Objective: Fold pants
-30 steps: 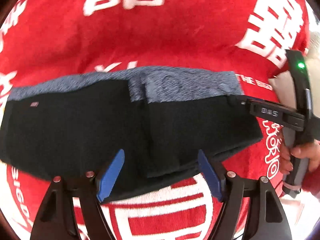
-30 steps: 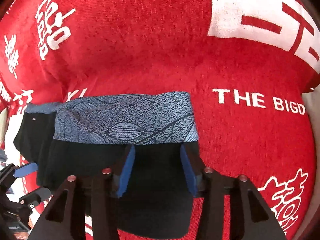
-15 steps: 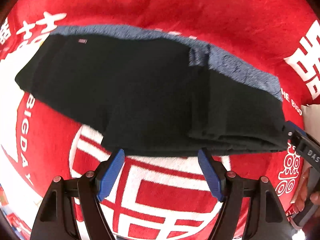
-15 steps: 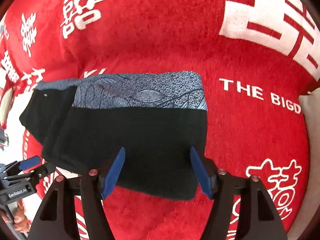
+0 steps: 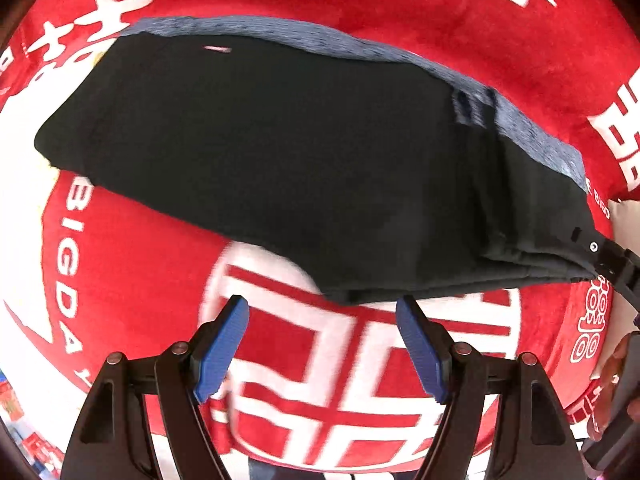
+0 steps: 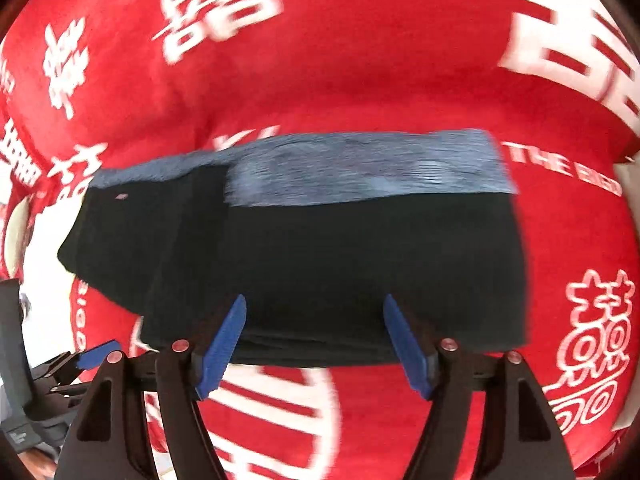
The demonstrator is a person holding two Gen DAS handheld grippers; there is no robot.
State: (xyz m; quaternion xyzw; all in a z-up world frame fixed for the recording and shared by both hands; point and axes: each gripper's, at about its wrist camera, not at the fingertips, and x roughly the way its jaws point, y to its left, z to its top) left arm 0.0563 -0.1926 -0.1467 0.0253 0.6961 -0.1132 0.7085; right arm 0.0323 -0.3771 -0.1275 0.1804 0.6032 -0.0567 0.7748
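On the red blanket (image 5: 460,32), the black pants (image 5: 280,160) lay folded into a compact bundle, their blue-grey patterned waistband (image 5: 400,56) running along the far edge. In my right wrist view the same pants (image 6: 340,260) sat as a wide block with the waistband (image 6: 360,168) on the far side, and a second folded layer stepped out to the left, carrying a small pale tag. The stacked edges of the fold showed along the near side in both views.

My left gripper (image 5: 323,344) was spread wide, its blue pads (image 5: 220,352) holding nothing. It sat just short of the near edge of the pants, over a white and red block pattern on the blanket (image 6: 360,60). I could not tell whether its tips touched the cloth beneath.

My right gripper (image 6: 314,344) was also spread wide and held nothing, its blue pads (image 6: 222,348) framing the near edge of the bundle; from this angle I could not tell whether they touched the fabric. In the left wrist view that right gripper (image 5: 608,260) showed as a black tip at the right end of the pants, its fingers not readable there. White characters and the letters "BIGDA" marked the blanket around the bundle. The right view was motion-blurred.
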